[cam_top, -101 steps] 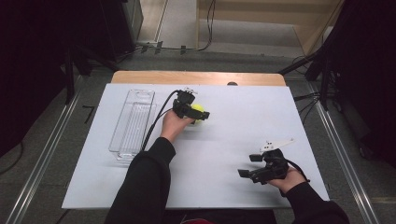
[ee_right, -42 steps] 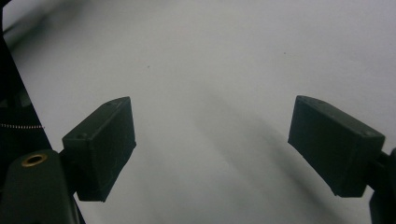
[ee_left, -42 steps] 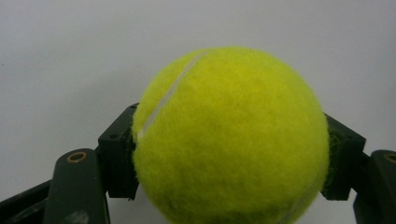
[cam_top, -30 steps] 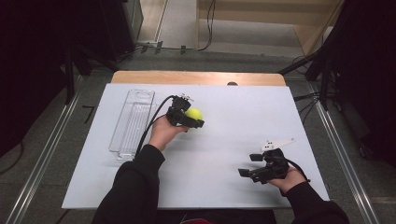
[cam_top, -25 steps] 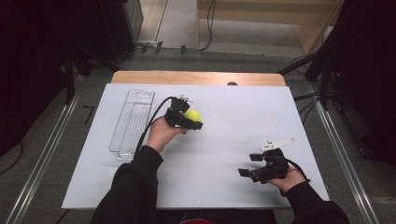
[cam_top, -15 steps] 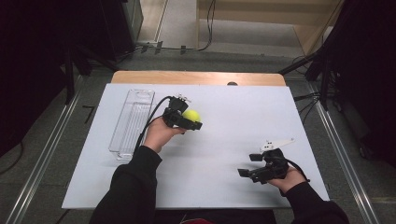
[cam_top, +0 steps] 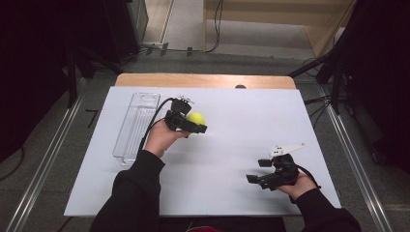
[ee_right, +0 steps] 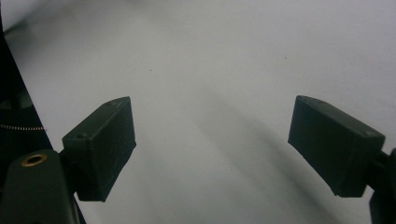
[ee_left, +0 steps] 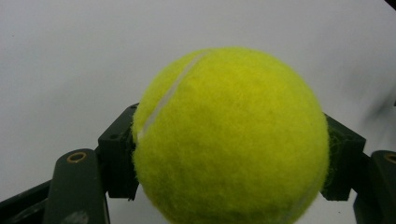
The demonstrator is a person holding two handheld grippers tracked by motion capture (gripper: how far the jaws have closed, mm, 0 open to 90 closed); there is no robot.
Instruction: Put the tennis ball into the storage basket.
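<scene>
One tennis ball (cam_top: 196, 118) was all the work came down to, bright yellow and caught between the jaws of the left gripper (cam_top: 192, 124), which pinched it from both sides. In the left gripper view the ball (ee_left: 229, 137) bulged well past the black pads (ee_left: 116, 156), its white seam curving up and over the top, and the felt pressed flat where the pads met it. From above, it sat over the far-left part of the white table (cam_top: 241, 193), in the hand's grasp rather than resting free; whether it touched the surface I could not tell.

What the coming move seemed to turn on, to my eye, was the clear plastic tray (cam_top: 136, 125) lying just beside the left hand, on its outer side. The tray was a long narrow trough, its long axis running away from the person toward the far edge, and the ball lay on the tray's inner side, near its far half. The left hand was by far the nearer one, so I judged a short sideways carry would bring the ball over it.

The right gripper (cam_top: 261, 170) sat well apart, low at the near-right of the table, with a grey three-cornered plate on top. In its own view its jaws stood spread wide with nothing between them.
</scene>
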